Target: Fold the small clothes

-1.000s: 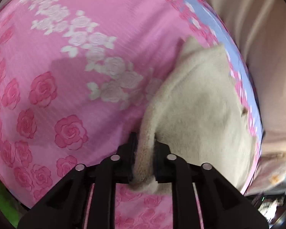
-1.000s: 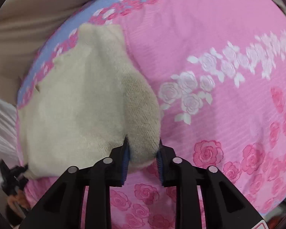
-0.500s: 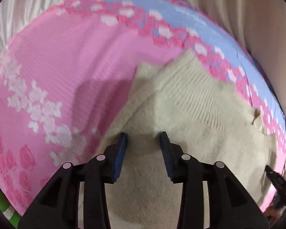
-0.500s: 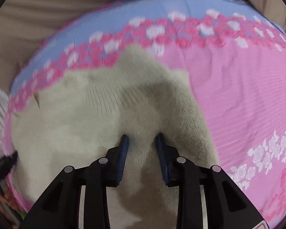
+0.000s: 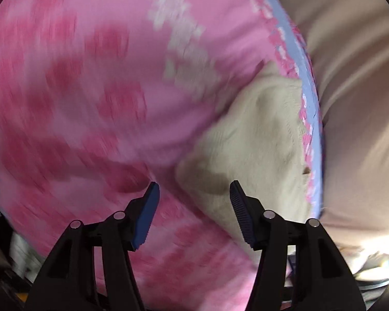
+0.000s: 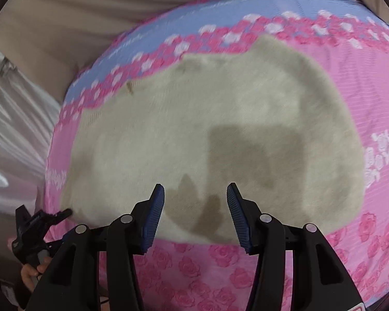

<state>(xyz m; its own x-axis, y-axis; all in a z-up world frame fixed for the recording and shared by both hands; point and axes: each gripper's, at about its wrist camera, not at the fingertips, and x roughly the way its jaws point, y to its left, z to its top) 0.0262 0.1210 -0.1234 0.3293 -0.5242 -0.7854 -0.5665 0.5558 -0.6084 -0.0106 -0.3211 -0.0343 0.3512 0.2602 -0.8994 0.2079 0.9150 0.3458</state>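
A cream knitted garment [image 6: 207, 129] lies folded and flat on the pink rose-patterned bedsheet [image 6: 370, 90], close to its blue border. My right gripper [image 6: 195, 194] hangs above the garment's near edge, its jaws opening, nothing between the pads. In the left wrist view, which is motion-blurred, the same garment [image 5: 259, 140] lies at the right. My left gripper [image 5: 194, 191] hovers over its left edge, jaws opening, with only sheet and garment below and nothing gripped.
Beige fabric [image 6: 64, 20] lies beyond the sheet's blue border [image 6: 246, 5]. White pleated cloth [image 6: 10, 119] is at the left. The left gripper's black body [image 6: 33, 223], held by a hand [image 6: 33, 272], shows at the lower left of the right wrist view.
Both grippers let go of the cream garment and widened their jaws. The garment went from lifted and draped to lying flat on the sheet. The left gripper swung off to the garment's left edge.
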